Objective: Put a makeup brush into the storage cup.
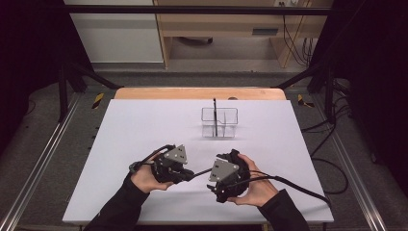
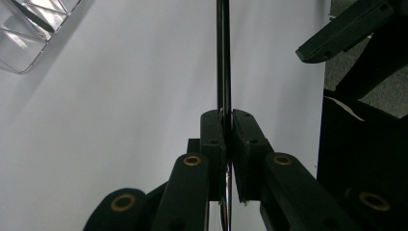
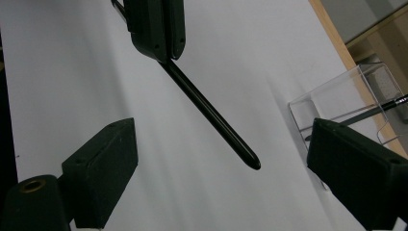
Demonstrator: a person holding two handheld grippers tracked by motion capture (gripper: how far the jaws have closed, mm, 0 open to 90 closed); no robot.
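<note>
While left hand-held gripper (image 2: 227,139) pinches black pen (image 3: 211,118) level above worktop (image 1: 144,130), right hand-held gripper (image 3: 221,183) spread wide, likely to receive pen; clear organizer (image 1: 219,122) waits beyond.

A slim, glossy black pen (image 3: 211,115) with a rounded tip, clamped at one end, juts out level above the white worktop (image 3: 72,72).

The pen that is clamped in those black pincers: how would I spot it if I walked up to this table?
Start at the white table, then find the left gripper near its front edge. The black pen juts out from its shut jaws toward the open right gripper. The other pen stands upright in the clear holder farther back.
</note>
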